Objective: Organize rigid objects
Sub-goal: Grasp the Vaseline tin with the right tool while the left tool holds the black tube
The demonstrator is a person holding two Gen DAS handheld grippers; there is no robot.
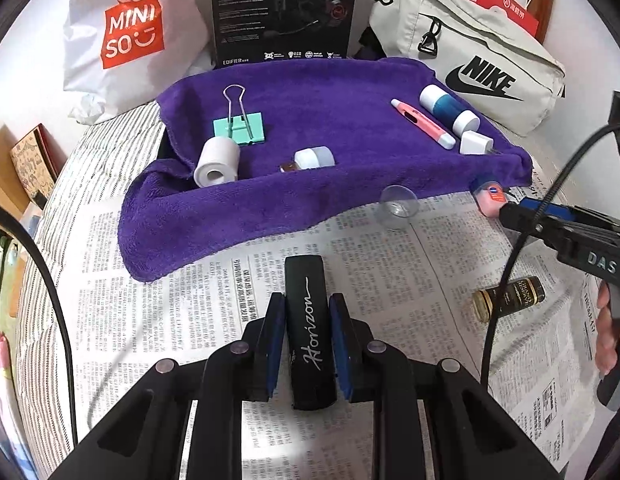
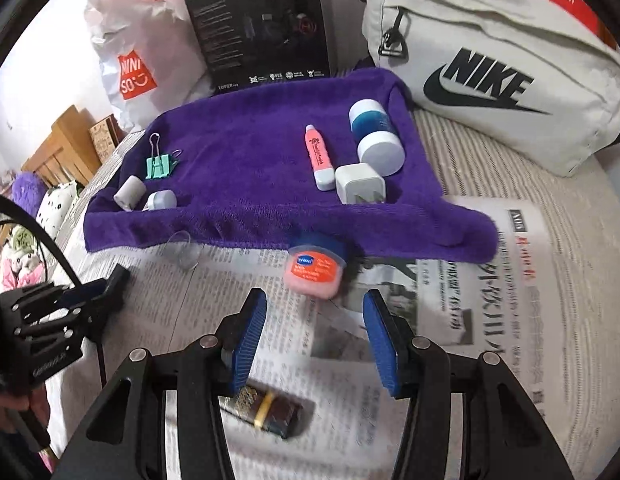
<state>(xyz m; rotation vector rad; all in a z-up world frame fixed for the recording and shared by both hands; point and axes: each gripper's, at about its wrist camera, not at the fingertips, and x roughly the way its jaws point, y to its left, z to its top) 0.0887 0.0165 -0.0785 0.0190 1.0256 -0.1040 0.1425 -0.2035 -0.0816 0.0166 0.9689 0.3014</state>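
Left tool (image 1: 306, 316) clenched on one black case (image 1: 309, 328) lettered "Horizon", both blue pads pressed to its sides, held above the newspaper (image 1: 190, 300). Right tool (image 2: 315, 336) released, jaws wide apart with nothing between them, hovering over the newspaper just short of one pink jar (image 2: 314, 270) with a blue lid.

Towel (image 1: 330, 120), purple, one, spread on the surface past the newspaper. Count on towel: seven items. Left group, three: one green binder clip (image 1: 240, 122), one white roll (image 1: 217, 162), one small white cap-shaped piece (image 1: 314, 157). Right group, four: one pink tube (image 1: 424, 123), one blue-and-white bottle (image 1: 450, 111) lying on its side, one white charger (image 1: 475, 143), touching or just beside the tube end; from the right wrist view a white lid (image 2: 381, 153) reads as the bottle's end, cannot tell if separate.

On newspaper, off towel: pink jar at the towel's near edge, one clear plastic cup (image 1: 399, 205) on its side, one dark gold-banded bottle (image 1: 508, 296) lying flat, near the right tool.

Behind the towel: one white shopping bag (image 1: 126, 36), one black box (image 1: 284, 12), one grey Nike bag (image 1: 470, 56).
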